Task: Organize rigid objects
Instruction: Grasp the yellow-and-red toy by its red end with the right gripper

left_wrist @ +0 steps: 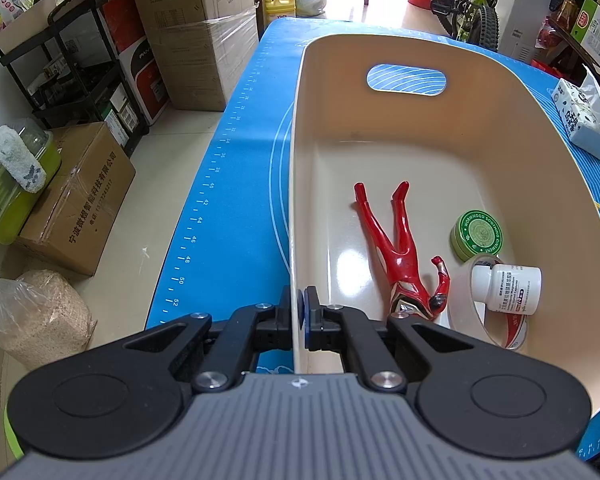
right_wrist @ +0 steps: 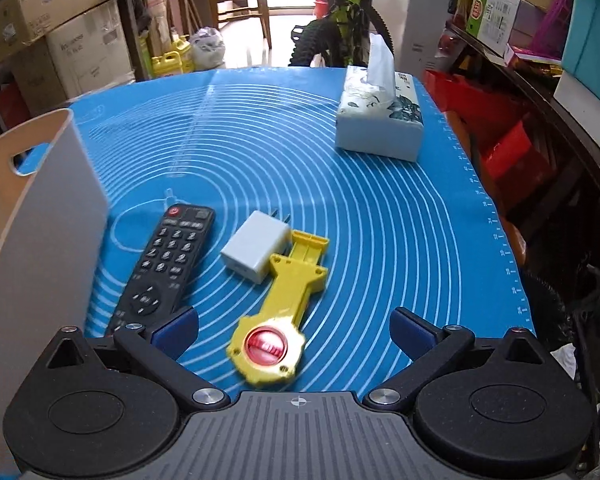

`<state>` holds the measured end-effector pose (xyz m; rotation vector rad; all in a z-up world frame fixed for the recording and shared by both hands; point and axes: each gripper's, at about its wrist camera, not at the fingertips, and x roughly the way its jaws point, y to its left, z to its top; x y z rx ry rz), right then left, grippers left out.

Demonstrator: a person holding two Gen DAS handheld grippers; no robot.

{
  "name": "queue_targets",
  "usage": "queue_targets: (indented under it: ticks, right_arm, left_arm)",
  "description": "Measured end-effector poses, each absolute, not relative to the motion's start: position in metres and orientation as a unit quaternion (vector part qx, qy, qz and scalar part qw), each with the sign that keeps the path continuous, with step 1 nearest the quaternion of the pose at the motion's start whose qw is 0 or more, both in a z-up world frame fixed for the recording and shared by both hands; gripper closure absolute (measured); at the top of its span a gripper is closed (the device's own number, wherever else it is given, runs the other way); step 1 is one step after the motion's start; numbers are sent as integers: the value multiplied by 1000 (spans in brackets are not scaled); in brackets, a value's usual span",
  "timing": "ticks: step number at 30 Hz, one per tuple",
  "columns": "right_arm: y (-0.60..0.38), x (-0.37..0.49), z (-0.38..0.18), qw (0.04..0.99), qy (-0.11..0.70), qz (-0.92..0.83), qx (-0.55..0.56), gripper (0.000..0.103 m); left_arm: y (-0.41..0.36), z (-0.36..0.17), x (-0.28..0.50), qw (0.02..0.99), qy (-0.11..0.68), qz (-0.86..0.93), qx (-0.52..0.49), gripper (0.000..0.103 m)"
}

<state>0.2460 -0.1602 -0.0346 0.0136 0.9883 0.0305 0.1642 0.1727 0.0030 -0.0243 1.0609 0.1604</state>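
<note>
Left view only: left gripper (left_wrist: 299,312) fingers pinched on bin (left_wrist: 297,200) near wall; inside bin, red figure (left_wrist: 396,256), green tin (left_wrist: 478,235), tape roll (left_wrist: 500,320), white bottle (left_wrist: 508,288).

Right view only: right gripper (right_wrist: 294,330) fingers spread wide, gripping nothing, above yellow toy (right_wrist: 280,308); charger (right_wrist: 256,250) touching toy; remote (right_wrist: 164,264) between toy and bin (right_wrist: 56,216), all on worktop (right_wrist: 380,220).

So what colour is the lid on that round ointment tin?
Green, with a paler centre, on the ointment tin; left wrist view.
</note>
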Motion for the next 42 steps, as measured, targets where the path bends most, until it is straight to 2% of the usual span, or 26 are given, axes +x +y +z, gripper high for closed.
queue_targets:
  ticks: [10,15,23,33,36,39,42]
  right_arm:
    - [-158,274,-65,862,507,-11,10,2]
    - [-151,279,-78,852,523,-17,-23,2]
    - [-163,276,-82,851,524,-18,20,2]
    - [-160,277,-82,846,533,-12,7,2]
    - [-161,275,-80,850,526,-6,13,9]
    - [-159,272,-75,857,515,3,10,22]
    - [-155,270,-71,863,504,14,4,46]
  left_arm:
    - [171,2,166,859,506,75,-9,97]
    - [172,2,166,859,506,75,-9,97]
    - [172,2,166,859,506,75,-9,97]
    - [172,2,166,859,506,75,-9,97]
    - [171,2,166,859,506,75,-8,97]
    - [171,2,166,859,506,75,-8,97]
    - [171,2,166,859,506,75,-8,97]
